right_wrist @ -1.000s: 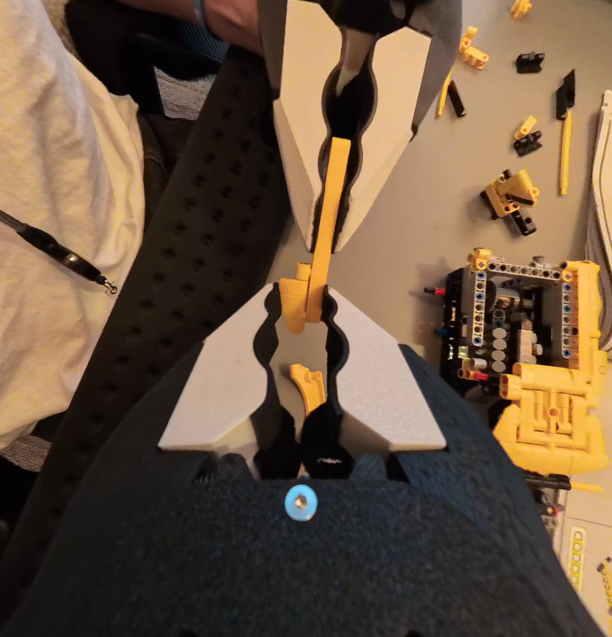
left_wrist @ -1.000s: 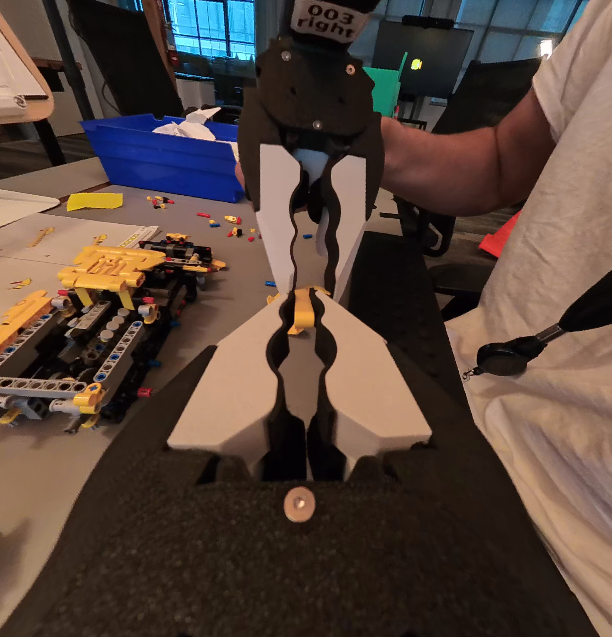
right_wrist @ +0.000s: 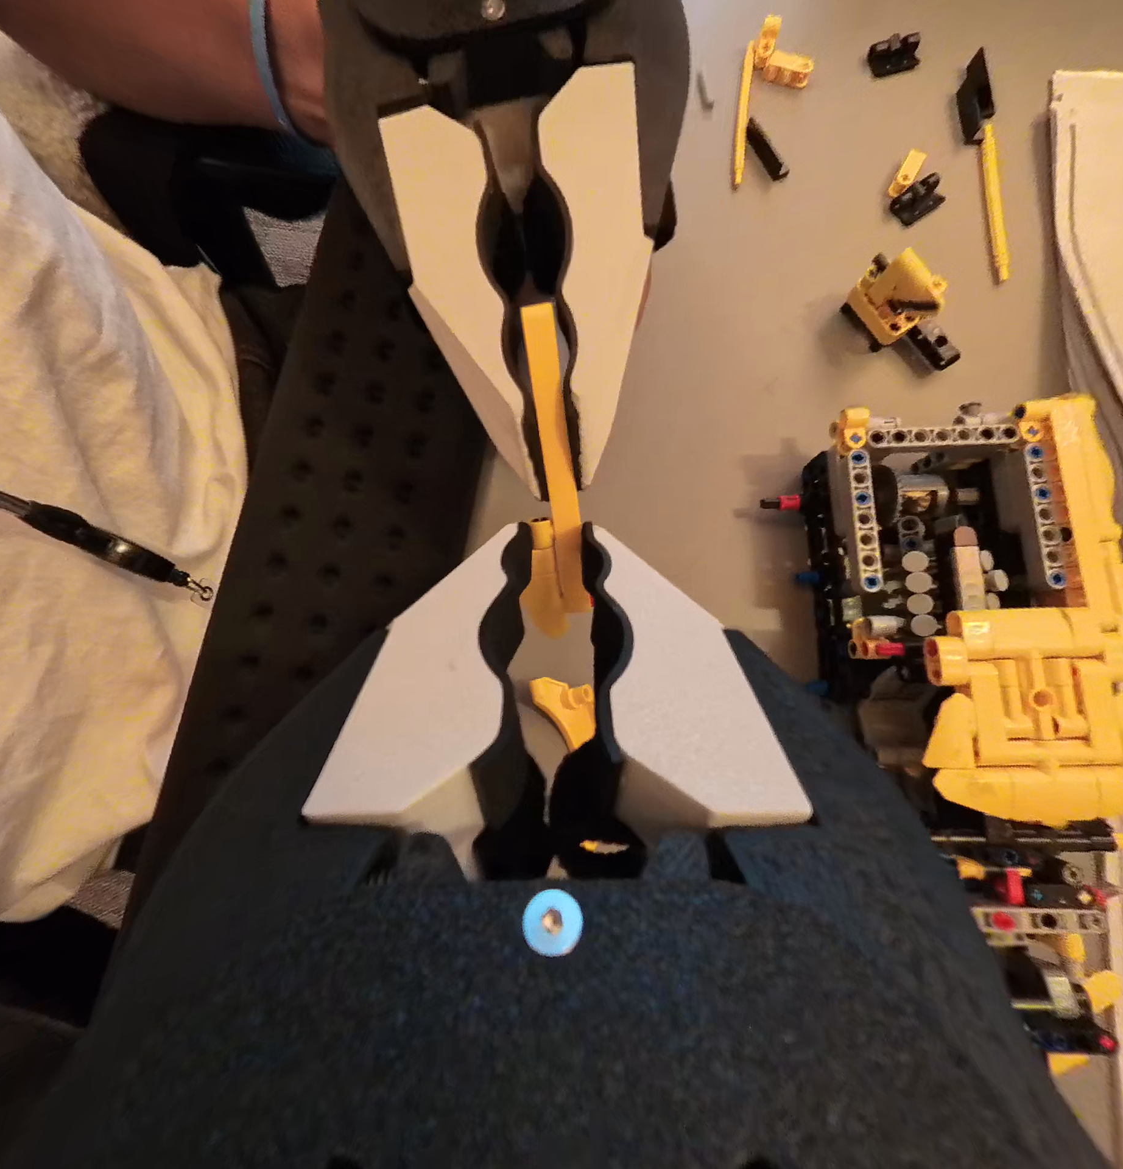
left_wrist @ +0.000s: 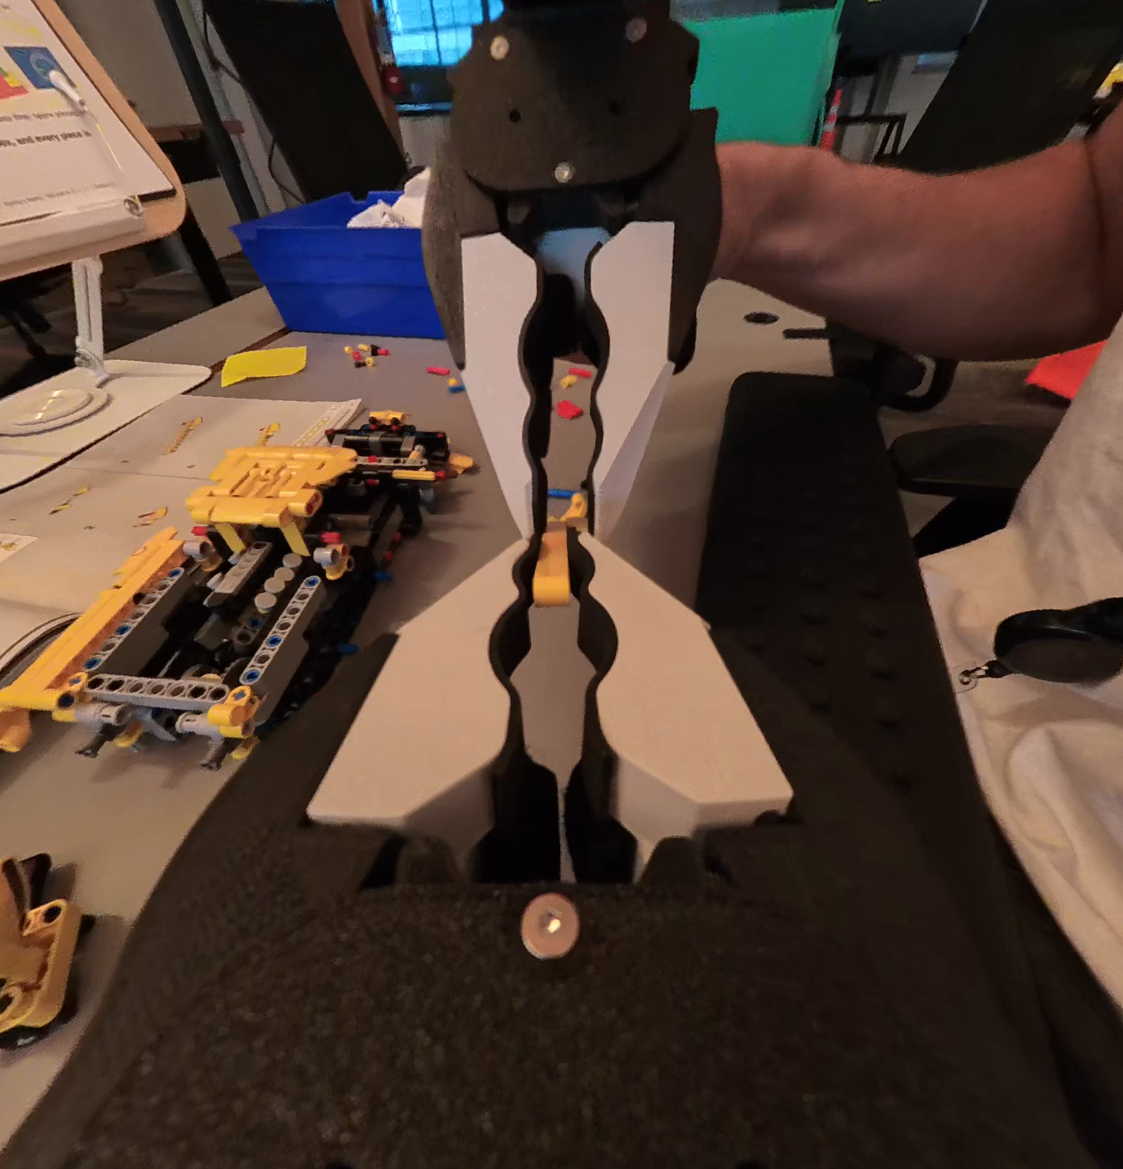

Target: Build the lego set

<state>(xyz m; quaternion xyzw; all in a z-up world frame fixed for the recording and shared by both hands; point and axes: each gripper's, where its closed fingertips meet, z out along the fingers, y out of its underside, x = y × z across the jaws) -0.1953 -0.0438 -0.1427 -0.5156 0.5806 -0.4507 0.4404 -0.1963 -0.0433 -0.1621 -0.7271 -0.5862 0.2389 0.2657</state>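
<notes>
- The left gripper [left_wrist: 556, 550] is seen with its jaws closed narrowly on one end of a long yellow beam [right_wrist: 549, 405]; the beam lies lengthwise in the channel between its fingers.
- The right gripper [right_wrist: 556, 538] meets it tip to tip, closed on a small yellow connector [right_wrist: 546, 585] that sits against the beam's free end.
- Whether the two parts are fully seated together cannot be told; they are touching and overlapped.
- A second curved yellow piece [right_wrist: 568, 708] is seen lower between the right gripper's fingers, on the table below as far as can be judged.
- The half-built yellow and black model [left_wrist: 230, 569] rests on the table [left_wrist: 647, 556] to the left of the left gripper, well apart from the held parts.
- Loose pieces [right_wrist: 894, 297] are scattered beyond the left gripper in the right wrist view.
- The beam is judged light, stiff and smooth, so it may pivot or slip if it is held only at its tip.
- A grip close to the joint, across the flat faces, is judged best for pressing.
</notes>
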